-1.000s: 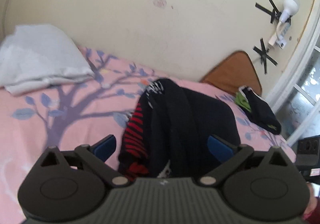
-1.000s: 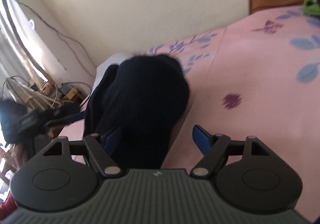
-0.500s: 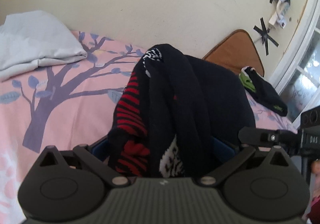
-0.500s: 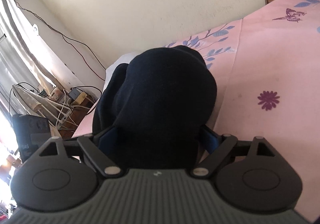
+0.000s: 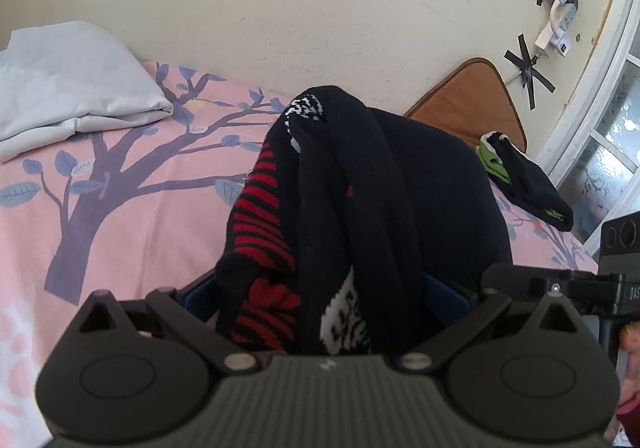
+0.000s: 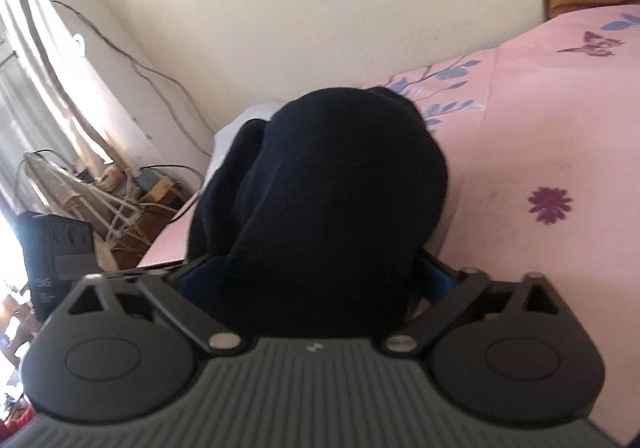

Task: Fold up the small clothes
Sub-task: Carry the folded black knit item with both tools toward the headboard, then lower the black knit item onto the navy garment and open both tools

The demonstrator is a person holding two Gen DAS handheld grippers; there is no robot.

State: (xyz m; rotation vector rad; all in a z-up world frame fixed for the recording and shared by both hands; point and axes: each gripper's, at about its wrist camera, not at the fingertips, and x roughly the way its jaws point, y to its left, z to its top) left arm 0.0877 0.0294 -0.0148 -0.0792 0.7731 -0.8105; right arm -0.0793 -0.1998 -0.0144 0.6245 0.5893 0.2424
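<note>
- Both grippers have closed in on the dark clothes bundle (image 5: 360, 216); the right gripper (image 6: 316, 280) jaws have just been opening and stand wide, with the bundle between them.
- Whether the left gripper (image 5: 324, 292) is grasping, I cannot tell.
- Bundle lies on the bed (image 5: 140, 216), long axis running away from the jaws.
- Only the left view shows red stripes and, farther right, black-green socks (image 5: 528, 184).

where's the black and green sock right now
In the left wrist view the black and green sock lies on the pink bedsheet at the right, in front of the brown cushion against the wall, near the window.
</note>
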